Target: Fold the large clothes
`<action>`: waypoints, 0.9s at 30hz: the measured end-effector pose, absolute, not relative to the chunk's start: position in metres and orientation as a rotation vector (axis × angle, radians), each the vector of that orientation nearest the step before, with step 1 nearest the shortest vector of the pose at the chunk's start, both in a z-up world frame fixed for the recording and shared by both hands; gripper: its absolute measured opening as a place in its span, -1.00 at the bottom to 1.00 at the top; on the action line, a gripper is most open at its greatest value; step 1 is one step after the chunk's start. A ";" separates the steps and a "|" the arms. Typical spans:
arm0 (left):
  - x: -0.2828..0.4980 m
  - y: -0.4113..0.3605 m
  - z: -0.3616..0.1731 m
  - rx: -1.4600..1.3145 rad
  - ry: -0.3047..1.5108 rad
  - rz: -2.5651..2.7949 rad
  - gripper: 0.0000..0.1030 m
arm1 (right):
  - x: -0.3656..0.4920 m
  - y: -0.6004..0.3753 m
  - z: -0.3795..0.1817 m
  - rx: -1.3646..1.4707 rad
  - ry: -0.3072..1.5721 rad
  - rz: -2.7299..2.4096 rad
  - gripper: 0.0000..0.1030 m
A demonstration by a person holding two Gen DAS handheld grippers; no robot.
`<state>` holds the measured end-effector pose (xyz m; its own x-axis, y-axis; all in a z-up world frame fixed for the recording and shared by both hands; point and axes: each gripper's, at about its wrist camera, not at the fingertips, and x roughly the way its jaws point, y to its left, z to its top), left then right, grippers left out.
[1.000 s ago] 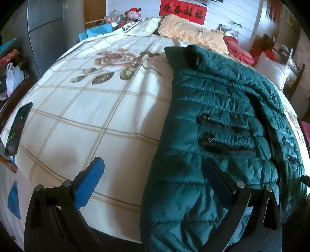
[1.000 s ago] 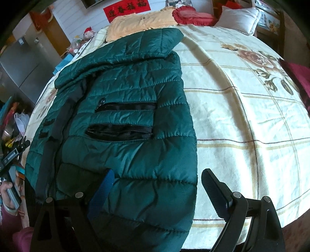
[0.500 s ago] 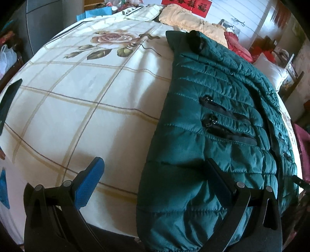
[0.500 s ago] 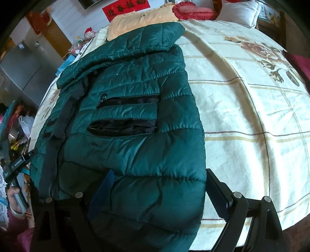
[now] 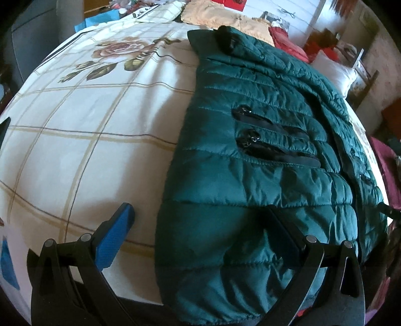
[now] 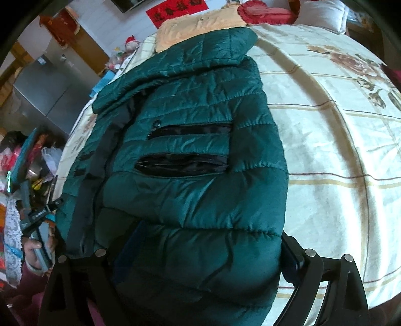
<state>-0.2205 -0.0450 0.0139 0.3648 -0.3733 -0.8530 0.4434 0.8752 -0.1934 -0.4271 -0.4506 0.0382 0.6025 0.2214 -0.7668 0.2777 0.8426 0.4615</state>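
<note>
My left gripper (image 5: pixel 203 238) is spread wide at the near edge of the bed (image 5: pixel 87 155), its blue pad (image 5: pixel 114 242) over the checked sheet and its other finger over the jacket's hem. The jacket (image 5: pixel 263 155) lies flat along the bed, collar toward the pillows (image 6: pixel 323 12), zip pockets (image 6: pixel 183 148) facing up. My right gripper (image 6: pixel 205 253) is spread too, straddling the jacket's near corner, with quilted cloth bulging between the fingers; I cannot tell whether either pad touches it. Across the jacket I see my left hand (image 6: pixel 35 253) on its handle.
</note>
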 end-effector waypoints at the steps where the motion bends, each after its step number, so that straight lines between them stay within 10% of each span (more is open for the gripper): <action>1: -0.220 -0.047 0.014 0.072 1.086 -0.532 0.99 | -0.425 -0.449 0.038 0.590 0.937 -0.026 0.80; 5: -0.222 -0.050 0.015 0.085 1.100 -0.565 0.99 | -0.421 -0.438 0.042 0.494 0.969 0.009 0.44; 27: -0.230 -0.054 0.013 0.121 1.082 -0.552 0.99 | -0.434 -0.446 0.050 0.604 0.903 0.209 0.54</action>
